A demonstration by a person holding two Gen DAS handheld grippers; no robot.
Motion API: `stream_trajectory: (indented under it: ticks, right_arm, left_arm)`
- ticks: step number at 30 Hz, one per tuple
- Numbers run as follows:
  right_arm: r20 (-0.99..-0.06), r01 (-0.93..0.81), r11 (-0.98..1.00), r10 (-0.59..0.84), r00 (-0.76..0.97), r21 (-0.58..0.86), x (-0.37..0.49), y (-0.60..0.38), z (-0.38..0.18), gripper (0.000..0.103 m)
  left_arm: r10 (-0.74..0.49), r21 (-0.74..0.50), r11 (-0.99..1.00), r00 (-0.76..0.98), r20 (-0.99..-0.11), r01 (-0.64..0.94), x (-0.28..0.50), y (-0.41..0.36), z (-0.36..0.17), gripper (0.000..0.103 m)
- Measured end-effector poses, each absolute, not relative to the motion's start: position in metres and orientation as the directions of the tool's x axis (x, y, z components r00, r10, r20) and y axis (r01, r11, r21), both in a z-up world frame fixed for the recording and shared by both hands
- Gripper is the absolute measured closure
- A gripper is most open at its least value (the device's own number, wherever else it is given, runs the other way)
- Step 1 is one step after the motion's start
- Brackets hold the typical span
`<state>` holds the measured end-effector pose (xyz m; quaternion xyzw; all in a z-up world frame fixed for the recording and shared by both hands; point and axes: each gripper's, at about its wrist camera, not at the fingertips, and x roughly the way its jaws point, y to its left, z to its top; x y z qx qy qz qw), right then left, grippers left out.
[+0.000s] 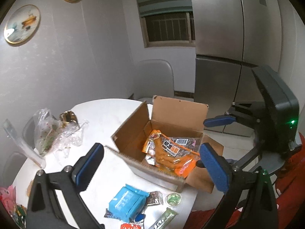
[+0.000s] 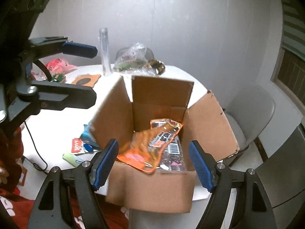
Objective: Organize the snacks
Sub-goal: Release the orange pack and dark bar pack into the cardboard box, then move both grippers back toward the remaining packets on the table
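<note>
Both grippers, left and right, hover wide open and empty over the cardboard box; its orange snack bag half hides a dark packet, print unreadable, blue pack outside on table

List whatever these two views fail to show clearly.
- Dark packet, right wrist: mostly hidden under the orange snack bag.
- Red packet, left wrist: cut by bottom edge.
- Cardboard box floor: covered by snacks.
- Package print: too blurred to read.
</note>
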<state>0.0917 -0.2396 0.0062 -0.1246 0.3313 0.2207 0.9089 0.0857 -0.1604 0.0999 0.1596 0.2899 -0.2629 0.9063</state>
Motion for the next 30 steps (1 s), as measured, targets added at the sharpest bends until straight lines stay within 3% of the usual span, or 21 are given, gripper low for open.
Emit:
stream_trajectory:
  ticks: [13,18,21,30]
  right_arm:
    - [-0.562,-0.592,0.793,0.428,0.707,-0.141,0.034,-0.18,0.035,0.03]
    - [-0.535,-0.664,0.736,0.51,0.673,-0.134,0.019,-0.147,0.03,0.049]
    - [-0.573,-0.72,0.685,0.546,0.612,-0.116,0.017,-0.126,0.012,0.056]
    - [-0.727,-0.783,0.622,0.538,0.427,0.001,0.037,-0.094,-0.083,0.057]
  left_arm:
    - [-0.352,0.068,0.884,0.755,-0.554,0.462,0.038,-0.079,0.11,0.004]
    - [-0.333,0.019,0.911,0.762,-0.555,0.412,0.03,-0.044,0.088,0.004]
    - [-0.293,0.012,0.931,0.768,-0.57,0.364,0.025,-0.029,0.064,0.004]
    - [-0.287,-0.1,0.949,0.696,-0.658,0.298,0.022,-0.004,-0.032,0.004]
